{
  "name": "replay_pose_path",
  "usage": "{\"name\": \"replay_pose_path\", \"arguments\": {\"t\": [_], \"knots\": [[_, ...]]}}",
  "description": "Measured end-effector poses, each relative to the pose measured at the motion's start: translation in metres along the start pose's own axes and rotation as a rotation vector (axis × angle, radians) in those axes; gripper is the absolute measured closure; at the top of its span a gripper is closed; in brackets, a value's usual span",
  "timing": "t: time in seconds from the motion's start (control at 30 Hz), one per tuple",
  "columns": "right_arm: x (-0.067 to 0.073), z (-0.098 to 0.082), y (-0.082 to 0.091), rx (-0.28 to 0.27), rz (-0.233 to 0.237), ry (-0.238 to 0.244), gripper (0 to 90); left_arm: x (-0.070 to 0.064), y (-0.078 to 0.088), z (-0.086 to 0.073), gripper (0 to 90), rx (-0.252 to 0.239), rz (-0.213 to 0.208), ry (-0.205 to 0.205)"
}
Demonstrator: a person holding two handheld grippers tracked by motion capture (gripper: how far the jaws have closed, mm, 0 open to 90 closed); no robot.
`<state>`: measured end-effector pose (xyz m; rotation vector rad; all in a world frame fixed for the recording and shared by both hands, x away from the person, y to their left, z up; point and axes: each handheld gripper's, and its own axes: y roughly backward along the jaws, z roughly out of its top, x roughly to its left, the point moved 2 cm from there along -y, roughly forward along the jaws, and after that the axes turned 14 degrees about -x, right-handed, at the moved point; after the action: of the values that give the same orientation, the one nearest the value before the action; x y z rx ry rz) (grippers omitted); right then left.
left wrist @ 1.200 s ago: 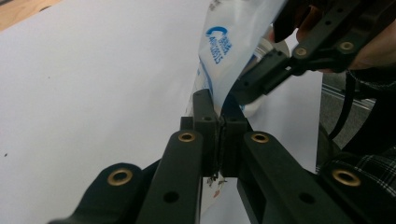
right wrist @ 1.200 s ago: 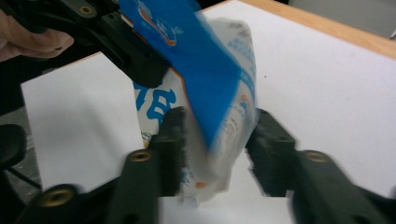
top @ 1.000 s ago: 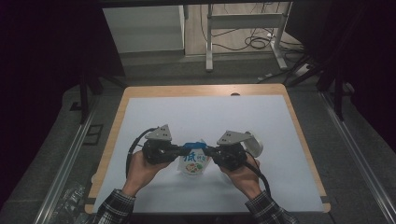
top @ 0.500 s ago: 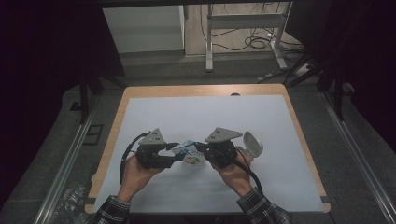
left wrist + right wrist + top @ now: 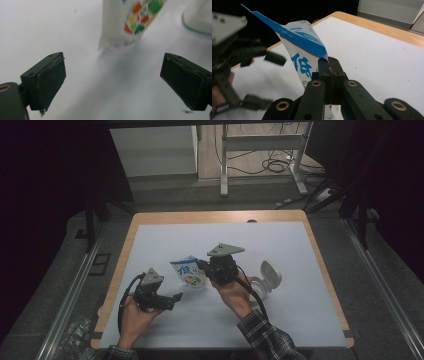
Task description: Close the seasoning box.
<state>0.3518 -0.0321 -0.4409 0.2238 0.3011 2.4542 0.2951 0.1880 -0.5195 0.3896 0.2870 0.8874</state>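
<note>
Two tongs | left tongs [image 5: 176, 299] just opened, empty | right tongs [image 5: 201, 266] clamp pouch [image 5: 189, 272]

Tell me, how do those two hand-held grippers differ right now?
The right gripper has its jaws pinched shut on the snack packet; the left gripper has just been opening its jaws, with nothing between them. The right gripper is held up by the packet in the high view, while the left gripper sits lower, nearer the table's front edge. Both are black, each in one hand.
</note>
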Motion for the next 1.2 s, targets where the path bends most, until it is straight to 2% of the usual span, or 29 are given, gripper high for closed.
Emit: {"name": "replay_pose_path", "arguments": {"t": [0.03,0.13,0.27,0.3,0.4,0.5,0.57,0.6,0.83,1.2], "knots": [[0.000,0.000,0.000,0.000,0.000,0.000,89.9,0.000,0.000,0.000,6.1,0.000,0.000,0.000],[-0.005,-0.003,-0.008,0.009,-0.008,-0.023,89.8,0.001,-0.003,-0.017,5.8,0.023,0.027,0.022],[-0.009,-0.005,-0.009,0.011,-0.015,-0.036,89.7,0.001,-0.006,-0.030,6.3,0.038,0.025,0.040],[-0.010,-0.005,-0.009,0.014,-0.016,-0.030,89.7,0.000,-0.008,-0.036,6.2,0.053,0.043,0.027],[-0.012,-0.005,-0.008,0.025,-0.024,-0.028,89.1,-0.002,-0.012,-0.043,5.0,0.082,0.061,0.014],[-0.014,-0.005,-0.008,0.029,-0.024,-0.041,88.1,-0.003,-0.014,-0.047,4.3,0.092,0.065,0.001],[-0.013,-0.005,-0.008,0.032,-0.031,-0.029,86.1,-0.003,-0.014,-0.047,3.3,0.089,0.068,0.001],[-0.012,-0.005,-0.007,0.039,-0.040,-0.007,82.9,-0.003,-0.014,-0.047,3.3,0.087,0.067,0.002],[-0.012,-0.004,-0.003,0.045,-0.036,-0.013,77.7,-0.004,-0.015,-0.048,3.1,0.084,0.070,0.003],[-0.009,0.000,0.014,0.053,-0.052,0.038,64.5,-0.004,-0.014,-0.048,3.0,0.083,0.071,0.003]]}}
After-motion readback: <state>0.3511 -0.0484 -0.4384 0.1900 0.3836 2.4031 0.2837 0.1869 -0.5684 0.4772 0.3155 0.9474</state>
